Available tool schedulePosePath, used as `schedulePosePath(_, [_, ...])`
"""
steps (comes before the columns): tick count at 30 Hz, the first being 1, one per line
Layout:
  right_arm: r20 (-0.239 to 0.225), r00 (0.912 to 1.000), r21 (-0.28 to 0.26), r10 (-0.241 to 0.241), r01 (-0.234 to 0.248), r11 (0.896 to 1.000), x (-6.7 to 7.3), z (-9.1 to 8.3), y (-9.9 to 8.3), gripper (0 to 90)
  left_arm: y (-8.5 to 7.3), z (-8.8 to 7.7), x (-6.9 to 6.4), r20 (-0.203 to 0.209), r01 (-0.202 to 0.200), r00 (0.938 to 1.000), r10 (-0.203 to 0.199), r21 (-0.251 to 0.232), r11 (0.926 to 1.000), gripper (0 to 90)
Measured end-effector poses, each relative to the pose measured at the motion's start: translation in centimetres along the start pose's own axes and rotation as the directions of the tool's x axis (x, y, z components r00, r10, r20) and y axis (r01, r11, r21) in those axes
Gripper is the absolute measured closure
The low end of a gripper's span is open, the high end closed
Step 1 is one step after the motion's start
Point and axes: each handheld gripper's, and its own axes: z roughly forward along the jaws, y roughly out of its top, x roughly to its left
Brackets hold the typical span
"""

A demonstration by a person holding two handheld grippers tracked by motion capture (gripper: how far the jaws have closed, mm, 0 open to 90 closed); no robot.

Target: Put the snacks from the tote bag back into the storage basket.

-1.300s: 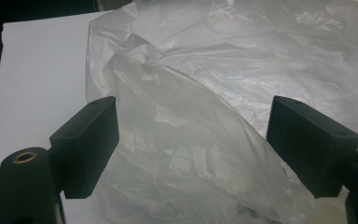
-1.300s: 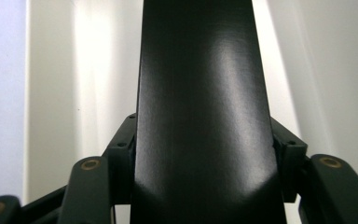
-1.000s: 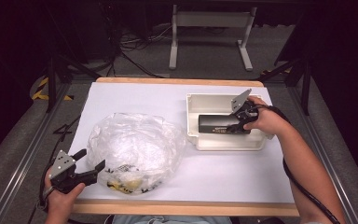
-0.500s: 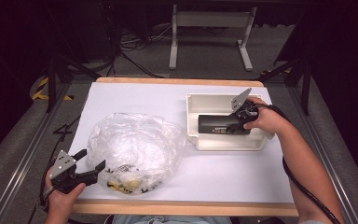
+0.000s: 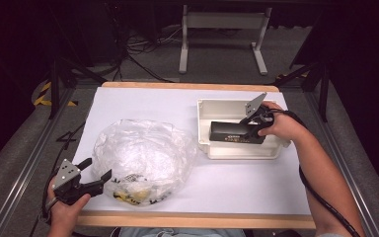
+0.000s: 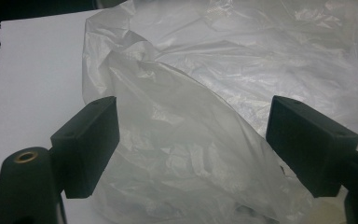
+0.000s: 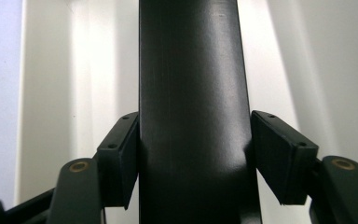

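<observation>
Black box: a long, black, glossy rectangular box (image 5: pixel 237 132) lies in the white, shallow, rectangular plastic tray (image 5: pixel 205 116) at the table's right side; in the right gripper view its dark face (image 7: pixel 193 116) runs straight up between the jaws.
How it handles: by my read it is stiff and smooth, so likely a bit slippery; it looks light enough for one gripper, though weight is a guess. Take it across the narrow width, near one end, pads flat on the long sides.
Right gripper: the right gripper (image 5: pixel 252 123) sits at the box's right end. Its jaws bracket the box, the left pad against the side, the right pad looking a hair off it. Whether it truly pinches, I cannot tell.
Bag: a clear, crumpled plastic bag (image 5: pixel 143 160) lies left of the tray, well apart from the box, with yellow items (image 5: pixel 128 192) showing through its near edge. Soft, floppy, sure to slide and bunch.
Left gripper: the left gripper (image 5: pixel 94 178) is spread wide at the bag's near-left edge; film (image 6: pixel 191 154) bulges between its jaws, unpinched.
Table: white sheet (image 5: pixel 143 106) on a wood-edged top.
Change: against the earlier high view, almost nothing; the right hand holds its place at the box, the left gripper sits a touch lower and closer to the bag.
</observation>
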Motion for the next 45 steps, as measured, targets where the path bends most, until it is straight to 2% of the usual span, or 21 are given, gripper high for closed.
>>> schedulePosePath(7, [0.031,0.9995,-0.005,0.003,-0.002,1.0,0.1,-0.5,0.0,34.9,0.1,0.0,-0.1,0.0,-0.001,1.0,0.001,0.0,1.0,18.3])
schedulePosePath(13, [0.051,0.9985,-0.054,0.02,-0.017,0.998,0.6,-1.7,0.0,33.3,0.1,0.1,0.0,0.004,-0.003,1.0,0.003,-0.002,1.0,18.3])
schedulePosePath(16, [0.074,0.9965,-0.083,0.037,-0.031,0.996,1.1,-2.8,0.2,31.8,0.1,0.1,0.0,0.007,-0.005,1.0,0.005,-0.004,1.0,18.3])
schedulePosePath(19, [0.082,0.9939,-0.134,0.073,-0.062,0.989,1.6,-3.7,0.4,30.8,0.2,0.2,-0.1,0.008,-0.005,1.0,0.005,-0.005,1.0,18.3])
schedulePosePath(22, [0.109,0.99,-0.154,0.089,-0.071,0.986,2.1,-4.4,0.5,30.1,0.3,0.2,-0.1,0.012,-0.006,0.9999,0.006,-0.005,1.0,18.3])
schedulePosePath(23, [0.109,0.9882,-0.175,0.108,-0.088,0.981,2.3,-4.7,0.5,28.4,0.3,0.3,-0.1,0.013,-0.006,0.9999,0.006,-0.005,1.0,18.3])
schedulePosePath(27, [0.141,0.9785,-0.236,0.15,-0.114,0.965,3.6,-6.1,0.7,26.0,0.5,0.6,-0.1,0.025,-0.007,0.9997,0.008,-0.007,0.9999,18.3])
schedulePosePath(30, [0.157,0.9698,-0.248,0.187,-0.145,0.958,4.6,-6.9,0.7,22.7,0.6,0.8,-0.1,0.031,-0.013,0.9994,0.013,-0.01,0.9999,18.3])
schedulePosePath(33, [0.161,0.9519,-0.28,0.261,-0.209,0.937,5.8,-7.7,0.7,20.3,0.7,1.0,-0.1,0.035,-0.013,0.9993,0.013,-0.008,0.9999,18.3])
schedulePosePath(34, [0.163,0.9469,-0.298,0.277,-0.221,0.929,6.3,-8.1,0.8,19.6,0.7,1.0,-0.1,0.036,-0.013,0.9993,0.013,-0.009,0.9999,18.3])
schedulePosePath(38, [0.184,0.9321,-0.349,0.312,-0.235,0.907,7.9,-9.0,0.9,15.6,0.8,1.1,0.0,0.038,-0.014,0.9992,0.014,-0.009,0.9999,18.4])
schedulePosePath(40, [0.178,0.9223,-0.361,0.343,-0.263,0.894,8.7,-9.3,1.0,13.8,0.8,1.1,-0.1,0.04,-0.011,0.9991,0.012,-0.013,0.9999,18.4])
schedulePosePath(43, [0.201,0.9099,-0.357,0.363,-0.277,0.892,9.8,-9.6,0.9,13.2,0.9,1.2,-0.1,0.038,-0.013,0.9992,0.014,-0.007,0.9999,18.4])
schedulePosePath(44, [0.205,0.9012,-0.368,0.382,-0.29,0.883,10.4,-9.7,0.9,12.4,0.9,1.3,0.0,0.037,-0.013,0.9992,0.014,-0.006,0.9999,18.4])
schedulePosePath(45, [0.207,0.8968,-0.381,0.391,-0.294,0.877,10.8,-9.8,0.8,11.7,1.0,1.3,0.0,0.036,-0.013,0.9993,0.013,-0.001,0.9999,18.4])
